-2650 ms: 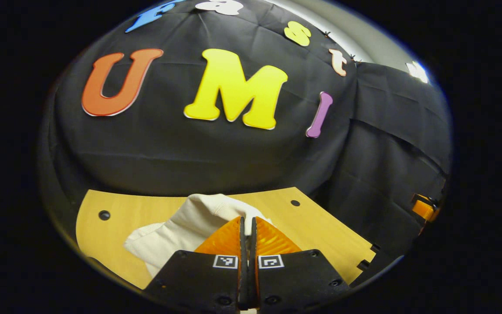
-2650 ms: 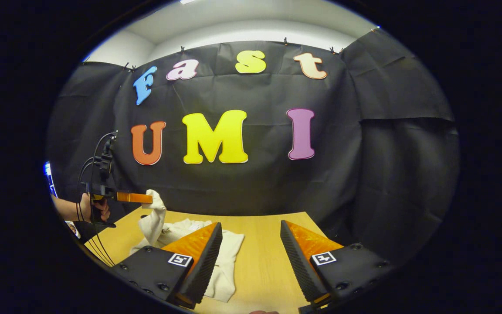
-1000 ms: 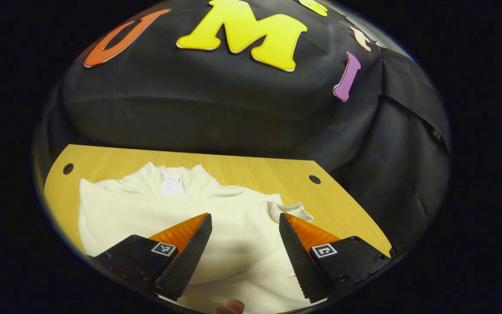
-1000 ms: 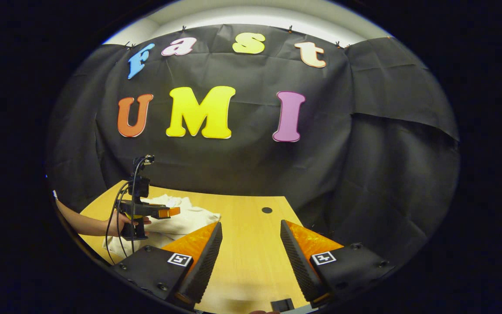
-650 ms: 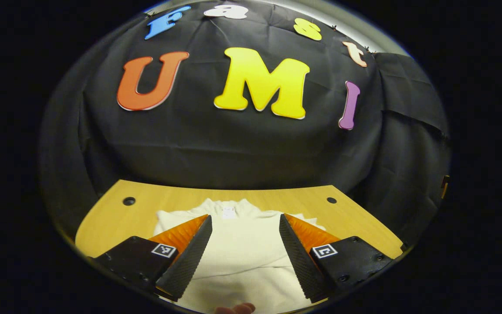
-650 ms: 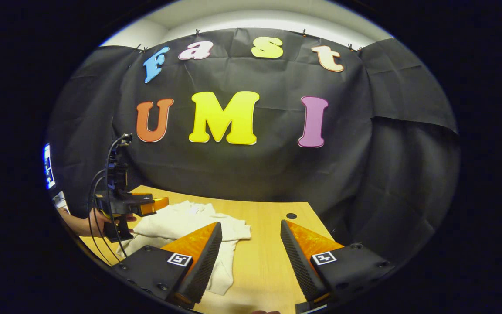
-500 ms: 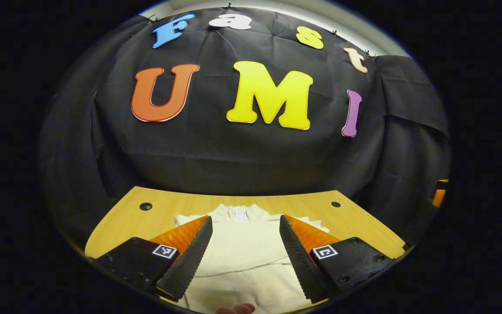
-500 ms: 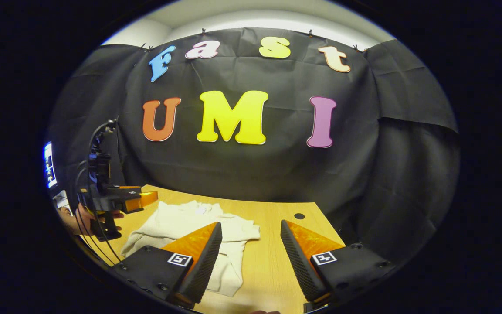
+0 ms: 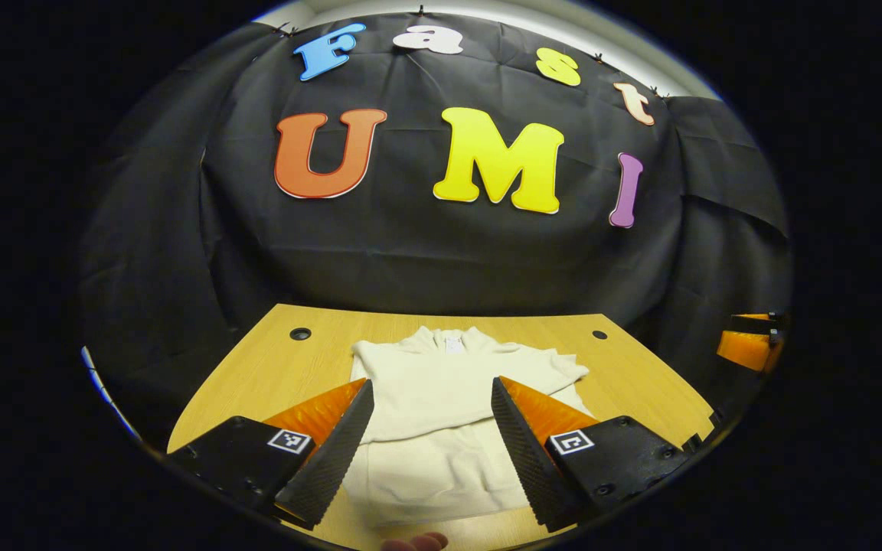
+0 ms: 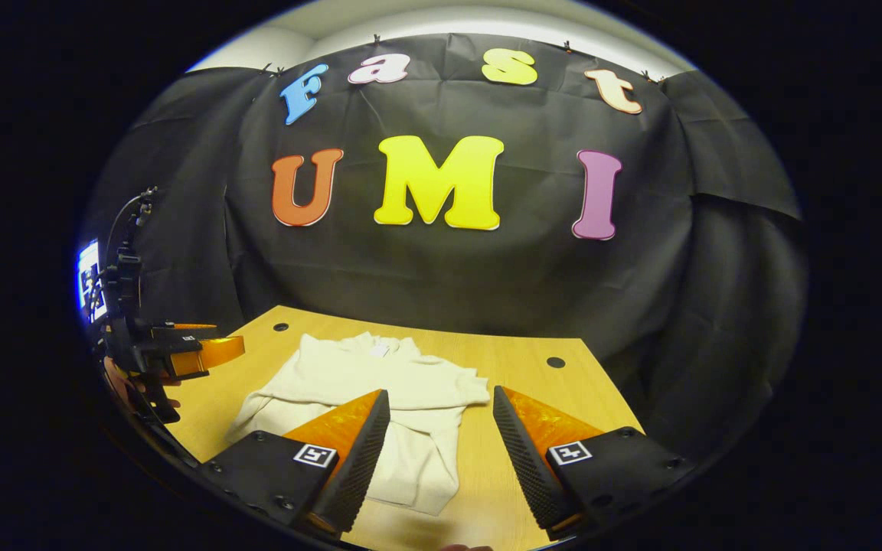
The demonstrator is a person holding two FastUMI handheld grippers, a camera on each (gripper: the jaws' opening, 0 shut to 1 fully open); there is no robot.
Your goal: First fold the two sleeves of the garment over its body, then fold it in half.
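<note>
A cream long-sleeved garment [image 9: 441,398] lies flat on the wooden table [image 9: 257,383], collar and label at the far end. A sleeve is folded across its chest, its cuff reaching the right edge. My left gripper [image 9: 432,390] hovers open over the near half of the garment, holding nothing. In the right gripper view the garment [image 10: 380,383] lies left of centre, and my right gripper [image 10: 441,398] stands open above its right edge and bare wood. The left gripper [image 10: 219,350] is held by a hand at the far left, off the cloth.
The table [image 10: 517,398] has small round holes [image 9: 300,334] [image 9: 599,334] near its far corners. Black cloth walls close in behind and on both sides. The right gripper [image 9: 747,344] shows at the far right edge. A lit screen [image 10: 89,279] glows at far left.
The left gripper, earlier shut on a lifted sleeve, has let it go on the body, opened and drawn back toward the near left. The right gripper stayed open and swung toward the garment.
</note>
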